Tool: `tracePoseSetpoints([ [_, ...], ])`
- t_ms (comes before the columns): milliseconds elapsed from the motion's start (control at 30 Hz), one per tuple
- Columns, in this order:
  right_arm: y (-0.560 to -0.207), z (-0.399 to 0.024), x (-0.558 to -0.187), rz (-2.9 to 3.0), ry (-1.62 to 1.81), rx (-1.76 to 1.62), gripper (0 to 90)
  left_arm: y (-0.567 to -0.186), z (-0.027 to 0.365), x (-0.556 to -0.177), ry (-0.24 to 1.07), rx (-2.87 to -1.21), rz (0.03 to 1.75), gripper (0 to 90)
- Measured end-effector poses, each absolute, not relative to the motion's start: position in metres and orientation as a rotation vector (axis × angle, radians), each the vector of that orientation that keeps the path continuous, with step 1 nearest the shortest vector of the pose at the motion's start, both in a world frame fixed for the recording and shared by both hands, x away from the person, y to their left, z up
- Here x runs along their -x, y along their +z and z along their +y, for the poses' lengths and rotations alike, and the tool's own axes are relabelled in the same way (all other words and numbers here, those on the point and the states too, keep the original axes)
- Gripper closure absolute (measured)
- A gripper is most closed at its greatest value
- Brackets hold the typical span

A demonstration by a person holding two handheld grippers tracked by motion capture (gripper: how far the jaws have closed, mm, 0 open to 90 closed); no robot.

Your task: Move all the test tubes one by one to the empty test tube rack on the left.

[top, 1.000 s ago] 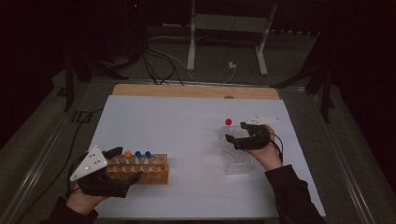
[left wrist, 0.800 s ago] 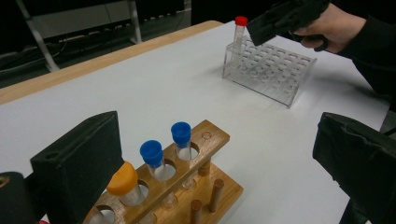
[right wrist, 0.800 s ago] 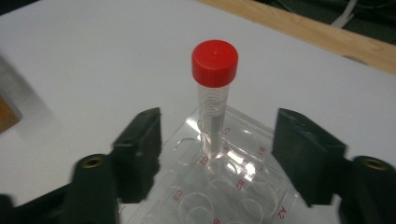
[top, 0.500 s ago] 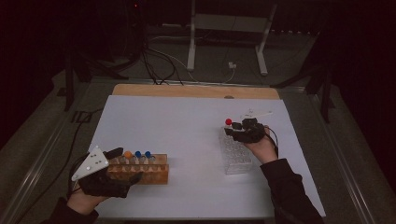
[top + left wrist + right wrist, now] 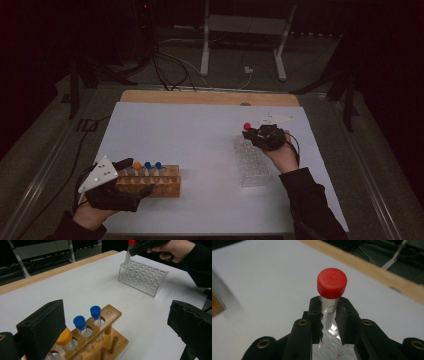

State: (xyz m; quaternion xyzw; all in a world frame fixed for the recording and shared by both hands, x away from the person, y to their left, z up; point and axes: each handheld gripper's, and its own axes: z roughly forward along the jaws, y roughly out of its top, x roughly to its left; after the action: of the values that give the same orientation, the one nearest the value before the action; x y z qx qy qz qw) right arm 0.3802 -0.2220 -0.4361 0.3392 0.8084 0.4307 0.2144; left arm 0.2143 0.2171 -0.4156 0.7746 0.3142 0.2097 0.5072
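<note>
the right tongs [image 5: 329, 312] have just clenched on the red-capped tube [image 5: 331, 293] at the clear rack's [image 5: 254, 167] far end; next, lift straight up. left tongs [image 5: 125, 182], spread, straddle the wooden rack [image 5: 160, 185].

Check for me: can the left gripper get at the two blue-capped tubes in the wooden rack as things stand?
Probably yes. The left gripper sits at the wooden rack with jaws open wide, and the blue-capped tubes stand upright with nothing over their caps. Only the orange-capped tube stands nearer the jaws.
</note>
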Motion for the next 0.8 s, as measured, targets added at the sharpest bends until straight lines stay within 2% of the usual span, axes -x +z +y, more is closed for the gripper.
tracePoseSetpoints([
  [367, -0.404, -0.221, -0.350, 2.211, 1.288, -0.852, 74.6, -0.404, 0.193, -0.218, 0.462, -1.879, 0.682, 2.3],
  [800, -0.416, -0.192, -0.302, 2.339, 1.352, -0.730, 74.6, -0.409, 0.150, -0.228, 0.367, -1.950, 0.572, 2.4],
])
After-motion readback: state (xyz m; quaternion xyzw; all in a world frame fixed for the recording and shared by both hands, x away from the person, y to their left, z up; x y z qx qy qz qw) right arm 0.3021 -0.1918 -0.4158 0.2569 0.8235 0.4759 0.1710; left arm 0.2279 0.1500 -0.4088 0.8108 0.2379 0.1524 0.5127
